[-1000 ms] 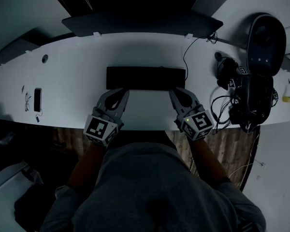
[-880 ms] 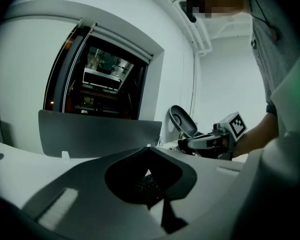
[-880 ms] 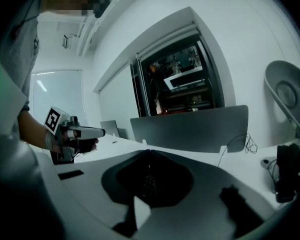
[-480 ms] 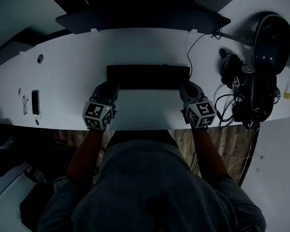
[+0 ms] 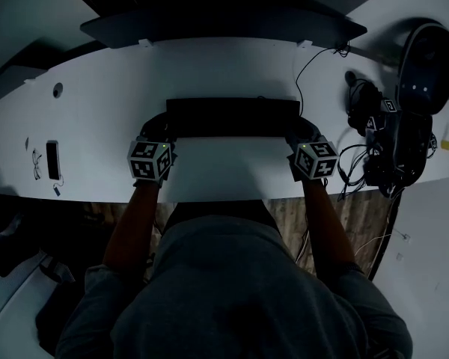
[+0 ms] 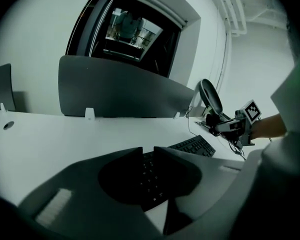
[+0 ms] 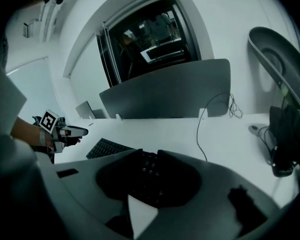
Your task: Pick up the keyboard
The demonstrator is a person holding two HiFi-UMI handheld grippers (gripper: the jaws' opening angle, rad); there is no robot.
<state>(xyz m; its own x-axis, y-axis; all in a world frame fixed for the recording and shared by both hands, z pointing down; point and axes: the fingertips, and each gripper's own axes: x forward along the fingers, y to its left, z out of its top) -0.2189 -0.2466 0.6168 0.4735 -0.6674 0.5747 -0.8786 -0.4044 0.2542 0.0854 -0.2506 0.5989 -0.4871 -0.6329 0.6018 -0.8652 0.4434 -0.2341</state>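
We bracket the keyboard.
Left gripper and right gripper dropped to its ends; jaws just parted narrowly, apparently not gripping yet.

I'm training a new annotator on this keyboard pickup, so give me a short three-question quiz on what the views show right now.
1. True or false: the left gripper and the right gripper are both at the same end of the keyboard.
2. What runs across the white desk from the keyboard's right end toward the grey divider? A) a cable B) a ruler C) a strap
3. Fill in: each gripper's jaws stand slightly ____.
Key: 1 false, one is at each end. 2 A, the cable. 3 apart; they have just been opening, keys show through each gap, and nothing is clamped yet.
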